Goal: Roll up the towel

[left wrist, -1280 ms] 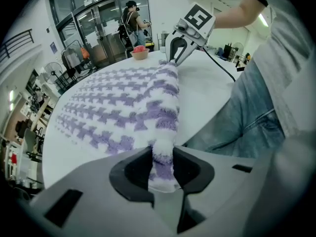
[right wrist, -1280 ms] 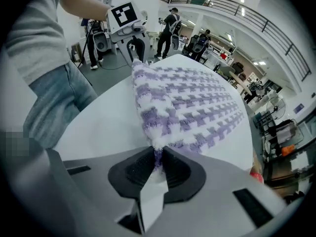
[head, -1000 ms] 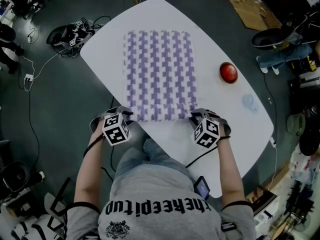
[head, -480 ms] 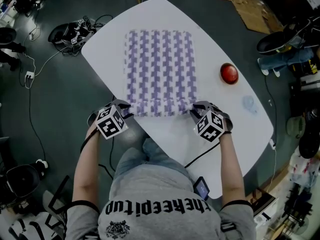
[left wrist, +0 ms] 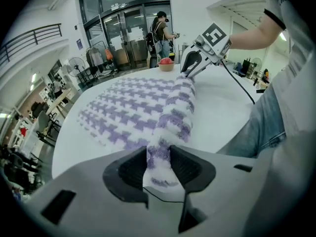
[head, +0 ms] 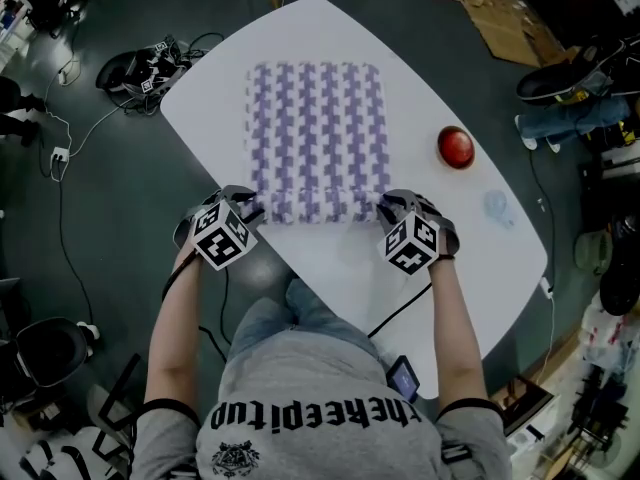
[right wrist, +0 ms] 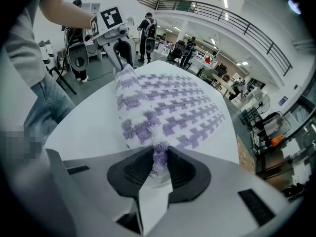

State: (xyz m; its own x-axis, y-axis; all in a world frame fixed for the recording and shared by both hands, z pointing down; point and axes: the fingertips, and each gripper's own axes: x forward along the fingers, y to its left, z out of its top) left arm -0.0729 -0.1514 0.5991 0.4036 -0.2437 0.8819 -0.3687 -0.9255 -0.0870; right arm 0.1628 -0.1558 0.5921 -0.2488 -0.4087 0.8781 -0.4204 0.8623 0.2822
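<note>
- While the roll was only at its first turn, the left gripper (head: 252, 210) sat at the near left corner of the towel (head: 320, 118). Its jaws were clamped on the bunched edge and had just eased slightly wider, with cloth pinched between the pads.
- Judgement for that side: the grip looked deep enough. Squeezing harder would only crush the roll's end.
- Towel lay flat along the middle of the white table (head: 455, 258), long side running away from the person. Only the near edge was turned over, a loose fat fold spanning from one gripper to the other.
- To do this step well, as I read it:
  - turn both wrists together so the fold tips forward onto the flat part
  - keep light tension across the width so the middle doesn't sag
  - keep the fold line square to the stripes, or the roll will cone
  - regrip one end at a time
- Right gripper (head: 386, 208) mirrored the left at the near right corner. Its jaws were set closer than the left's, biting a thin pinch of edge, and they too had just opened a touch around it.
- Risk there, I'd guess: a pinch that thin could slip out mid-turn.
- Red round object (head: 457, 145) sat right of the towel, well apart, so it looked clear of the roll path.
</note>
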